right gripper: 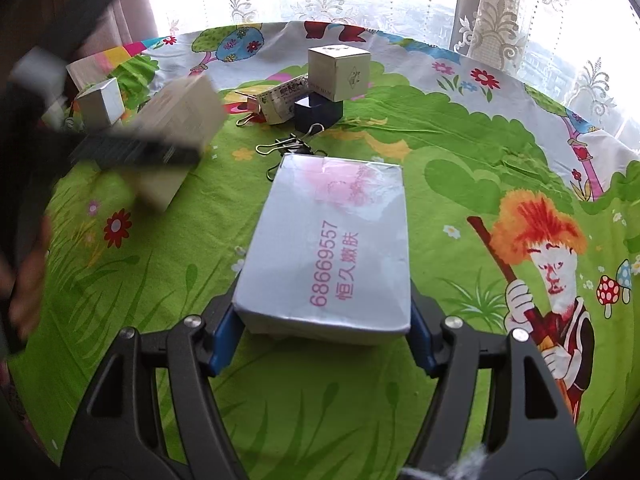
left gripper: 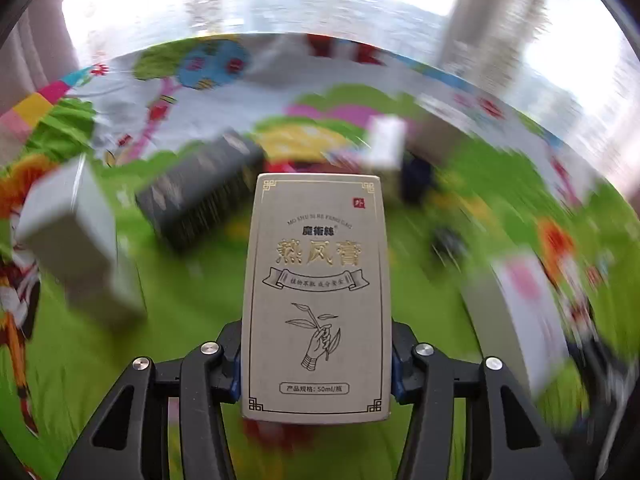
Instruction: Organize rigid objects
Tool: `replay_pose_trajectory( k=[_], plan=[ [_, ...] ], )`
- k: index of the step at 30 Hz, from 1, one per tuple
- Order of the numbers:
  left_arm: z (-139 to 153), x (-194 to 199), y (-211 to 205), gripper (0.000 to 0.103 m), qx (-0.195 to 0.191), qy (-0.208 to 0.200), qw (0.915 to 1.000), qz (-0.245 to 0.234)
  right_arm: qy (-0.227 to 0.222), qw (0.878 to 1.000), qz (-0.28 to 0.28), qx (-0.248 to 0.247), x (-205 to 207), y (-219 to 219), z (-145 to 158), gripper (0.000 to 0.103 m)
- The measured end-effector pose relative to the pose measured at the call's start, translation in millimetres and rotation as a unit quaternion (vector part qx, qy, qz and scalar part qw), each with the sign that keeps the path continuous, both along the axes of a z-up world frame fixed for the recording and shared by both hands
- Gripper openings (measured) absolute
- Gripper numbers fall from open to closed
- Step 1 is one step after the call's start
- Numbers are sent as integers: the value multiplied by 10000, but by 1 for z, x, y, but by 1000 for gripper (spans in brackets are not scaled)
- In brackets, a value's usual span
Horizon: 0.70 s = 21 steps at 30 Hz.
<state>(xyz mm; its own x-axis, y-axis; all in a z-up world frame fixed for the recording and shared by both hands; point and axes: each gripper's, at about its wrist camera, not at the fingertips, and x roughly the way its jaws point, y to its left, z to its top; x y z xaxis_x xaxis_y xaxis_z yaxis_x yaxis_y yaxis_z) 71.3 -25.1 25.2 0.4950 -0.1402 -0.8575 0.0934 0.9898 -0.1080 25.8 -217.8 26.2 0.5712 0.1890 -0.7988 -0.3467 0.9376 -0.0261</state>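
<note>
A tall beige box (left gripper: 316,280) with gold lettering and a drawing of a hand holding a sprig stands up between the jaws of my left gripper (left gripper: 316,374), which is shut on its sides. It looks sharp while everything behind it is smeared. In the right wrist view the same beige box (right gripper: 184,116) shows blurred at the left, above the cloth. My right gripper (right gripper: 323,334) is shut on a flat silver-white box (right gripper: 326,248) printed with pink digits. Its blue pads (right gripper: 224,332) press on the near end, and the box stretches away over the green cloth.
A cartoon-printed cloth (right gripper: 460,152) covers the table. At the back, a silver cube box (right gripper: 339,72) sits on a dark blue box (right gripper: 319,114), beside a small white carton (right gripper: 280,100) and binder clips (right gripper: 288,144). A small silver box (right gripper: 102,102) stands far left. A hand (right gripper: 28,272) shows at the left edge.
</note>
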Motion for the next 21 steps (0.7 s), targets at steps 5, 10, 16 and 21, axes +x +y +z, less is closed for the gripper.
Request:
replay_pose_trajectory(
  k=[5,10,16,21],
  plan=[
    [-5,-41,5,54,-25,359,9962,-793,2,10000,1,1,0,0,0,72],
    [-9,-30,14,81,406,146,9979,-475,-3,10000,-15,-20,0,0,0,74],
    [-15,-38,11,86,756,-317,9954,-488,125,9997,105,208,3,-1,-1,90],
    [-21,-37,22,100,560,-502,9968,-280,311,9995,10,-23,14,12,-3,96]
  ],
)
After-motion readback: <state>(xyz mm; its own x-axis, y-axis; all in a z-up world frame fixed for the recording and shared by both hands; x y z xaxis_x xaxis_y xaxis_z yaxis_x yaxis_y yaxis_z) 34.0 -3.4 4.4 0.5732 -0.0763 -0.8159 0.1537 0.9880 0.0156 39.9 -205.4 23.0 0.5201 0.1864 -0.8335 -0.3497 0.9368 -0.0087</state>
